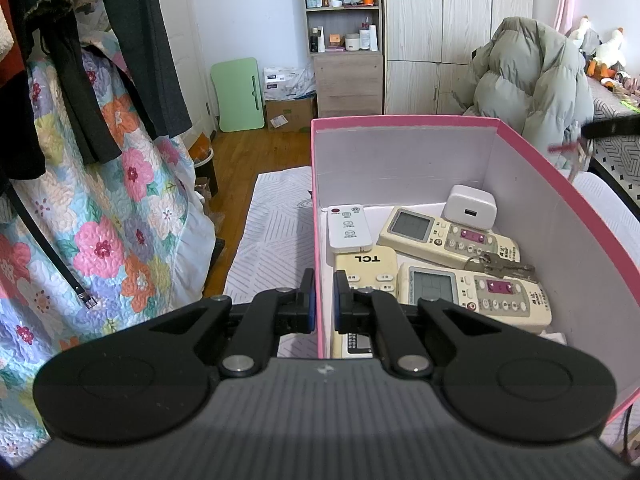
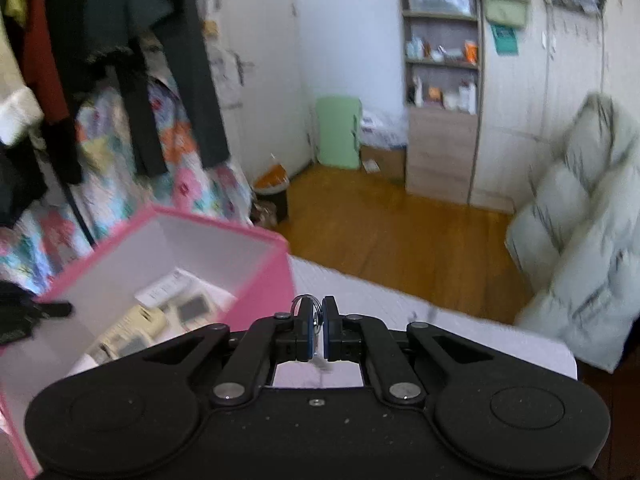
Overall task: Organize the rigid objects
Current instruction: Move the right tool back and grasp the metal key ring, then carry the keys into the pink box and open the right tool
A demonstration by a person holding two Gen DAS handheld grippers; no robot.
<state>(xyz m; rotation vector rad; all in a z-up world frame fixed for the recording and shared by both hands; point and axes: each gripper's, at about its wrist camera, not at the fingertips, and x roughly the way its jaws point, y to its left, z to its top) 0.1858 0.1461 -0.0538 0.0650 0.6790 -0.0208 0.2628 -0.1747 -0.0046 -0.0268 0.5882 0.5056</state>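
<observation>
My left gripper (image 1: 324,280) is shut on the left wall of the pink box (image 1: 400,121). One finger is outside the wall, the other inside. In the box lie a small white remote (image 1: 349,227), a cream TCL remote (image 1: 368,268), two cream remotes with screens (image 1: 448,236), a white charger (image 1: 471,207) and a bunch of keys (image 1: 506,266). My right gripper (image 2: 318,316) is shut on a metal key ring (image 2: 306,300), held just right of the pink box (image 2: 264,284). The right wrist view is blurred. In the left wrist view the right gripper (image 1: 610,128) shows as a dark blur past the box's right rim.
The box stands on a white quilted surface (image 1: 272,224). A floral quilt (image 1: 100,208) and dark hanging clothes (image 1: 120,60) are to the left. A pale puffy jacket (image 2: 580,260) is heaped on the right. Wooden floor (image 2: 400,232), a shelf unit (image 1: 344,40) and wardrobes lie beyond.
</observation>
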